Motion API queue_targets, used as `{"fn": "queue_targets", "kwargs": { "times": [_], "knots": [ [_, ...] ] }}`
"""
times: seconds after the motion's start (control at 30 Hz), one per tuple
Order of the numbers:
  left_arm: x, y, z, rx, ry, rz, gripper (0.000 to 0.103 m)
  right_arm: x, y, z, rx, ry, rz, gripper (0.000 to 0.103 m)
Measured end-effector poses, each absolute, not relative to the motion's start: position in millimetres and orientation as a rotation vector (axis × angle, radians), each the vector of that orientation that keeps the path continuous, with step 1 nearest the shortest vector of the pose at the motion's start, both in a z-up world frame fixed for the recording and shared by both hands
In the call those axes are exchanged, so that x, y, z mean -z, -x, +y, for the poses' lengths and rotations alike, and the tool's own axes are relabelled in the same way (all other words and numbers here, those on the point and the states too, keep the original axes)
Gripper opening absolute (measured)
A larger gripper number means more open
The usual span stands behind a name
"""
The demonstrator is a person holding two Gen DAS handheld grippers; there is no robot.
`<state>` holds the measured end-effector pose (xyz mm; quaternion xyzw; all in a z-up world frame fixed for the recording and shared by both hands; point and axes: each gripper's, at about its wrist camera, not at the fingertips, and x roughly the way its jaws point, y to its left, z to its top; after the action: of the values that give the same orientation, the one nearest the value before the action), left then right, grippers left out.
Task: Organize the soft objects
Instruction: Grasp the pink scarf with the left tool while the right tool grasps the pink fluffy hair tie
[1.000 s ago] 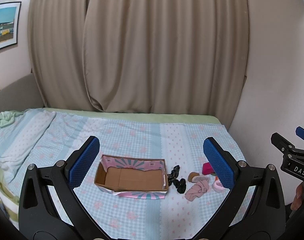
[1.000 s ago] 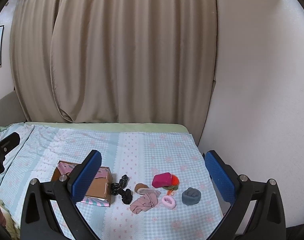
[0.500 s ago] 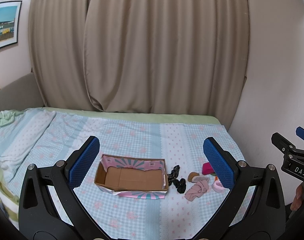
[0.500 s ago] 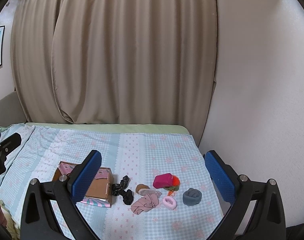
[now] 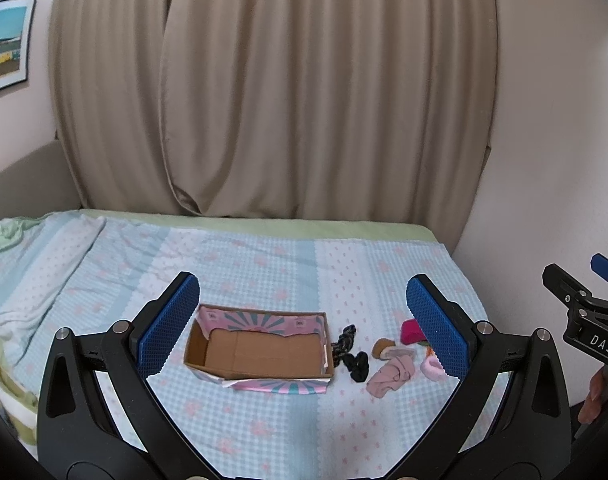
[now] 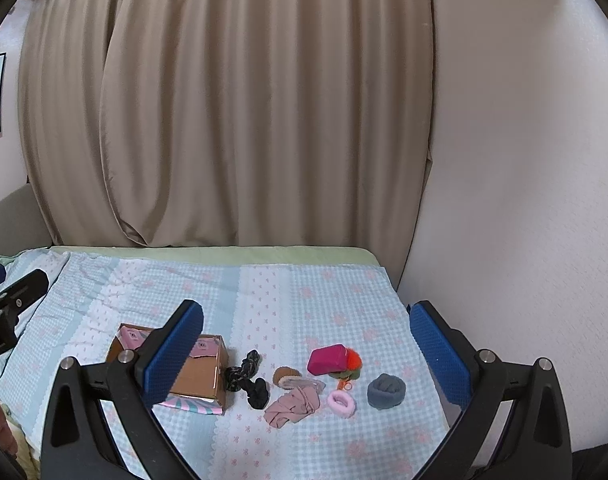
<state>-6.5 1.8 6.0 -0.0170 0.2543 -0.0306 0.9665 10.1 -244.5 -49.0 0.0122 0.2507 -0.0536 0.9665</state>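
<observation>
An open cardboard box (image 5: 260,354) with pink patterned flaps lies empty on the bed; it also shows in the right wrist view (image 6: 200,380). Right of it lie several soft things: a black scrunchie (image 6: 258,392), a braided dark band (image 6: 244,368), a pink sock (image 6: 292,404), a brown scrunchie (image 6: 286,374), a magenta pouch (image 6: 328,358), an orange pom-pom (image 6: 354,359), a pink hair tie (image 6: 341,402) and a grey rolled sock (image 6: 386,390). My left gripper (image 5: 302,328) is open and empty above the box. My right gripper (image 6: 304,354) is open and empty above the pile.
The bed has a light blue checked cover (image 5: 264,264) with a rumpled part at the left (image 5: 36,264). Beige curtains (image 5: 304,100) hang behind. A white wall (image 6: 524,200) bounds the bed on the right. A framed picture (image 5: 4,44) hangs at the left.
</observation>
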Motion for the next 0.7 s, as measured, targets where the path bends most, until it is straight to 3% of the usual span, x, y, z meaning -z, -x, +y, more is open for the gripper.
{"fn": "queue_targets", "kwargs": {
  "times": [0.37,0.7],
  "knots": [
    [38.8,-29.9,-25.3,0.120,0.057,0.607,0.102,97.3,-24.2,-287.8,0.150,-0.042,0.558,0.103],
    [149.7,-68.7,-124.9,0.168,0.033,0.789,0.102,204.8,-68.6,-359.5,0.084,-0.015,0.701,0.103]
  ]
}}
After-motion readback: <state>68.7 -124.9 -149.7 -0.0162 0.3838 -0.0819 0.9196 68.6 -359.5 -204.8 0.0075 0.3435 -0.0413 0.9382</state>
